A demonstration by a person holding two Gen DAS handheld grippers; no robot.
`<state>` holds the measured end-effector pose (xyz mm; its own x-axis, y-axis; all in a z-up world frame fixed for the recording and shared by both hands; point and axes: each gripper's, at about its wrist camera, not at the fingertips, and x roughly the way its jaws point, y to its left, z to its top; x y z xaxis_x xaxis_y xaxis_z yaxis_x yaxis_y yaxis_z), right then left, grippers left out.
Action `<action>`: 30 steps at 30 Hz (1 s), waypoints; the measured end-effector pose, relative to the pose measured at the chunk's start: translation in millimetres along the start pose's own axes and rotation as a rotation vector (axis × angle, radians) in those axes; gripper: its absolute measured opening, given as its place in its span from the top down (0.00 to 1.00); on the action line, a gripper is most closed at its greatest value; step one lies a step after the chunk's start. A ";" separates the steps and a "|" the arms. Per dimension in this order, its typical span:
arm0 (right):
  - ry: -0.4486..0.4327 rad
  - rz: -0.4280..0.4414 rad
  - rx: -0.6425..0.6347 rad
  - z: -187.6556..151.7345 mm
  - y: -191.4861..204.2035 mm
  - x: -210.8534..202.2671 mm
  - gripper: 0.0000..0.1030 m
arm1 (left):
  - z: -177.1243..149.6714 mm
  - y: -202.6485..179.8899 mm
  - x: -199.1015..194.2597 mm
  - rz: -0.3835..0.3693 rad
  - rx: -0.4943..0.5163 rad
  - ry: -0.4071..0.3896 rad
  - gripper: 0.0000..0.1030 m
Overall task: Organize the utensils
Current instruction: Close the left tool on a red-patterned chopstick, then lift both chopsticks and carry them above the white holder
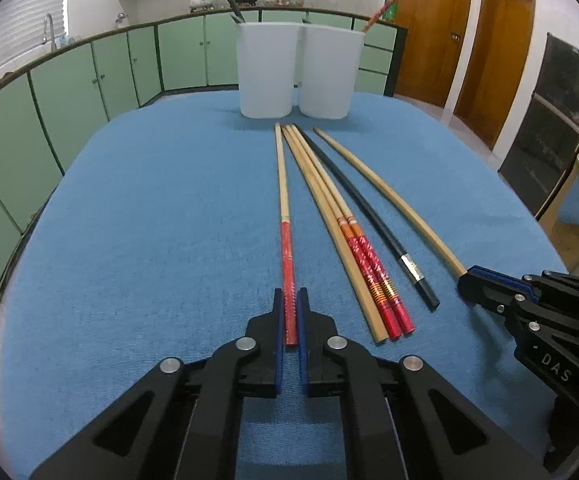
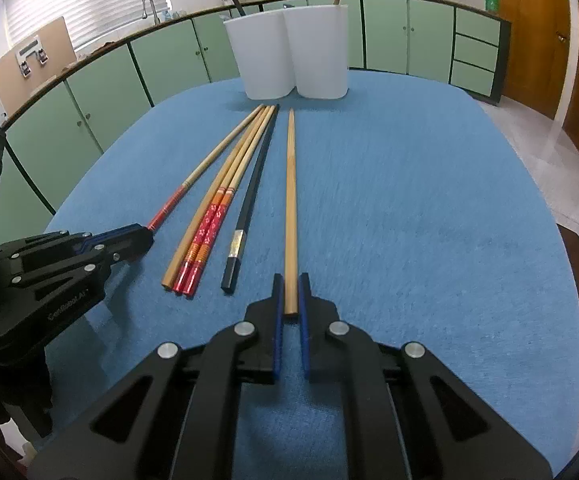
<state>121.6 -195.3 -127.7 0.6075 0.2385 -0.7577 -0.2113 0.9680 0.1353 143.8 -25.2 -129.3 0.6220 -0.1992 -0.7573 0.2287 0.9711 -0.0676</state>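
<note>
My left gripper (image 1: 290,294) is shut on the red end of a red-handled wooden chopstick (image 1: 283,184) lying on the blue tablecloth (image 1: 149,220). My right gripper (image 2: 290,280) is shut on the near end of a plain wooden chopstick (image 2: 290,200). Each gripper also shows in the other view: the right gripper (image 1: 465,280), the left gripper (image 2: 145,236). Between the two held sticks lie one plain chopstick (image 1: 329,220), two red-patterned chopsticks (image 1: 369,264) and a black chopstick (image 1: 353,196). Two white cups (image 1: 265,72) (image 1: 329,72) stand at the far edge, one holding a black stick, the other a red one.
Green cabinets (image 1: 69,92) with a dark counter rim run behind and to the left of the table. Wooden doors (image 1: 501,60) stand at the back right. The cloth drops off at the table's rounded edges on both sides.
</note>
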 end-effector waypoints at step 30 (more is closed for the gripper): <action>-0.319 0.085 -0.127 160.4 -3.9 -136.6 0.94 | 134.2 5.9 -135.6 -0.085 0.062 -0.407 0.94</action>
<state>162.2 -219.1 77.7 0.7879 0.3499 -0.5067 -0.3532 0.9309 0.0936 161.4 -10.1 60.2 0.8412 -0.3263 -0.4311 0.3292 0.9416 -0.0706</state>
